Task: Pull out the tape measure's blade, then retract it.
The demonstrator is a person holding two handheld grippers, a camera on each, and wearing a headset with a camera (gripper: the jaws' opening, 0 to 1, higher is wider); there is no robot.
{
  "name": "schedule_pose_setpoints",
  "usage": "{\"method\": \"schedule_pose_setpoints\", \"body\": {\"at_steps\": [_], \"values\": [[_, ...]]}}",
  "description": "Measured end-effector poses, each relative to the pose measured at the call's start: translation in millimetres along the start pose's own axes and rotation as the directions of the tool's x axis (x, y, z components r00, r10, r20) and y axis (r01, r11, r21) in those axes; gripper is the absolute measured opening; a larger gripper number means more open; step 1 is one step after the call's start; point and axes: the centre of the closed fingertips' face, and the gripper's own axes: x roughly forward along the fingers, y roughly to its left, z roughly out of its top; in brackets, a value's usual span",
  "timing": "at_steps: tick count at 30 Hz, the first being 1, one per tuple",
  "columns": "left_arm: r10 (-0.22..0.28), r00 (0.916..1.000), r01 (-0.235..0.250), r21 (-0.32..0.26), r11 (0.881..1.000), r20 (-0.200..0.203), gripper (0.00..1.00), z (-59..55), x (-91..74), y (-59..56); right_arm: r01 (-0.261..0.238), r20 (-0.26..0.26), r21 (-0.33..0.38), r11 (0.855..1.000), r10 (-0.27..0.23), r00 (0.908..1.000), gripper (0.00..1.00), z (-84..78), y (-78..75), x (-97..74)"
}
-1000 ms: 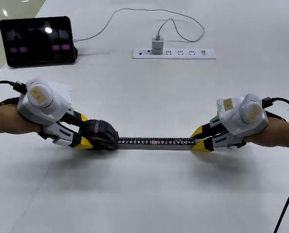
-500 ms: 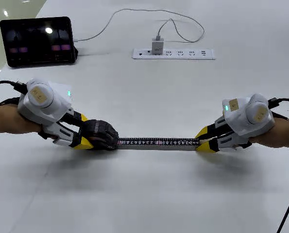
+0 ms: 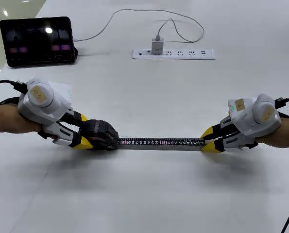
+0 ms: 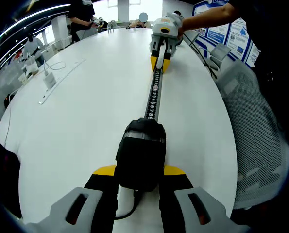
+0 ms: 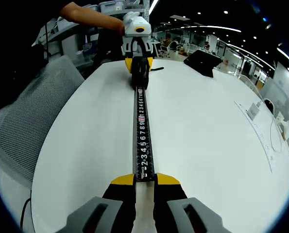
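**Blade drawn out between the two grippers, its tip hidden**

The left gripper [image 3: 85,131] clamps the black tape measure case [image 3: 101,134] between its yellow-tipped jaws. In the head view those jaws cover the rear of the case. The left gripper view shows the case's top and a thin black cord looping out of its rear between the jaws.

The blade [image 3: 159,142] runs straight from the front of the case, low along the white table [image 3: 144,194], to the right gripper [image 3: 209,140]. That gripper's jaws are pressed in on the blade's far end. The tip sits between them and its hook cannot be made out; it is probably pinched there.

From the head the numerals are a blur. The right gripper view shows them sharp, with a red mark partway along, counting up away from its own jaws.

The head view takes in a dark tablet [image 3: 37,41] beyond the left gripper. It also shows a power strip [image 3: 173,53] with a charger [image 3: 157,46] plugged in, beyond the blade's middle. The left gripper view shows a mesh chair back [image 4: 261,141] beside the table edge
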Motion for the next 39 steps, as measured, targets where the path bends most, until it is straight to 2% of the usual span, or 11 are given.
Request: {"method": "schedule_pose_setpoints", "body": {"at_steps": [19,29,39], "values": [[-0.002,1.0,0.002,0.002,1.0,-0.004,0.26,-0.5,-0.5,-0.1,0.012,-0.024,0.013,1.0,-0.011,0.9997,0.09,-14.0,-0.2,-11.8],[0.003,1.0,-0.002,0.013,1.0,-0.009,0.27,-0.5,-1.2,0.0,0.01,-0.031,0.014,1.0,-0.009,0.9995,0.1,-13.1,0.3,-10.9],[0.008,0.9997,-0.007,0.036,0.999,-0.024,0.27,0.4,0.9,-0.2,-0.003,-0.06,-0.007,1.0,0.002,0.9982,0.11,-13.4,0.9,-10.7]]}}
